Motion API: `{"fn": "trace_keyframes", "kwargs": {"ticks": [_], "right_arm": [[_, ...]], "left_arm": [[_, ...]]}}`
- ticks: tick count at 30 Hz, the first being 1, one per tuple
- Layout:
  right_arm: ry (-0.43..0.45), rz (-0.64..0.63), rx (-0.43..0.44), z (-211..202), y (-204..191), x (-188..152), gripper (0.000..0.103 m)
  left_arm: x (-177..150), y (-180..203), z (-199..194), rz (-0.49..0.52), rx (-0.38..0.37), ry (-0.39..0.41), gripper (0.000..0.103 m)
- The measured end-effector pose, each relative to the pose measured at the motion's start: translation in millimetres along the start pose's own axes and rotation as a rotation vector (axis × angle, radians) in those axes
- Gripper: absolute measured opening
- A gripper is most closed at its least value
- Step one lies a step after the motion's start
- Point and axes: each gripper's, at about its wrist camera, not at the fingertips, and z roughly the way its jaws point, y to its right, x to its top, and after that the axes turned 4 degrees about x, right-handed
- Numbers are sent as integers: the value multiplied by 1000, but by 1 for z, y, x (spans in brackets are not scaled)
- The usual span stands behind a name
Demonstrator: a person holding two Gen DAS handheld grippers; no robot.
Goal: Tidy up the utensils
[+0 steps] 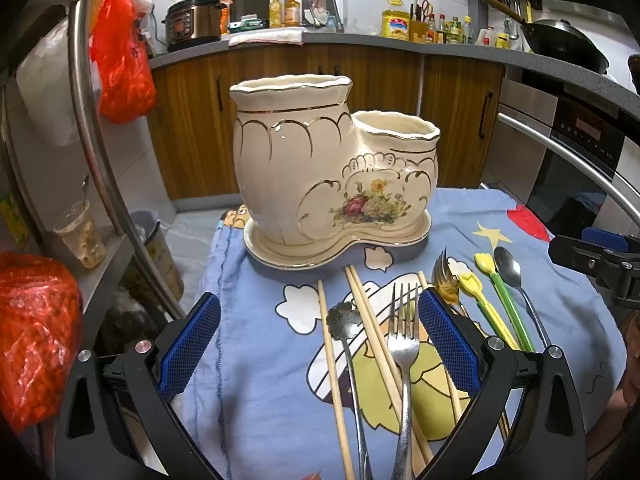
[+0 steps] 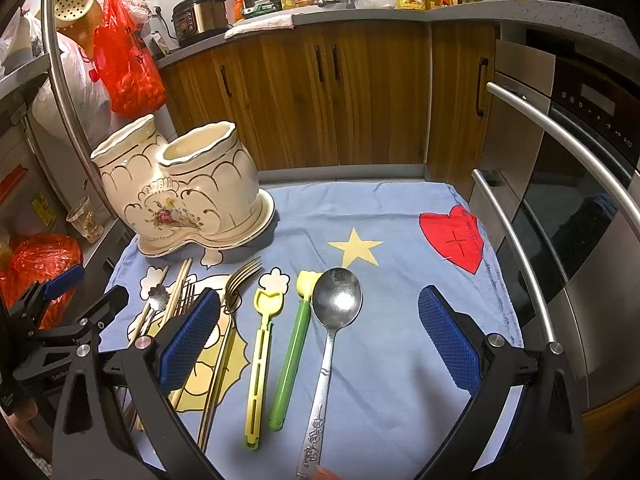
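A cream ceramic holder (image 1: 320, 168) with two cups stands on its saucer at the far side of a blue cloth; it also shows in the right wrist view (image 2: 180, 188). Utensils lie in a row in front of it: wooden chopsticks (image 1: 376, 344), a flower-head spoon (image 1: 344, 320), a silver fork (image 1: 404, 344), a gold fork (image 1: 444, 276), a yellow utensil (image 2: 260, 360), a green-handled one (image 2: 294, 352) and a steel spoon (image 2: 334, 312). My left gripper (image 1: 320, 344) is open above the chopsticks and silver fork. My right gripper (image 2: 320, 340) is open above the yellow, green and steel utensils.
A metal rack with red bags (image 1: 120, 52) and a plastic cup (image 1: 80, 236) stands left. Wooden cabinets (image 2: 340, 92) are behind the table, an oven with steel handles (image 2: 560, 208) on the right. The cloth's right half (image 2: 400, 220) carries a star and heart print.
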Motion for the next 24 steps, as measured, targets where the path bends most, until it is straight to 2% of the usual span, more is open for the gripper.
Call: {"fn": "trace_keyframes", "kwargs": {"ticks": [24], "right_arm": [[-6,0,1,1,1,-2,98]], "left_arm": [[2,4,1,-4,-6,-7,98]]}}
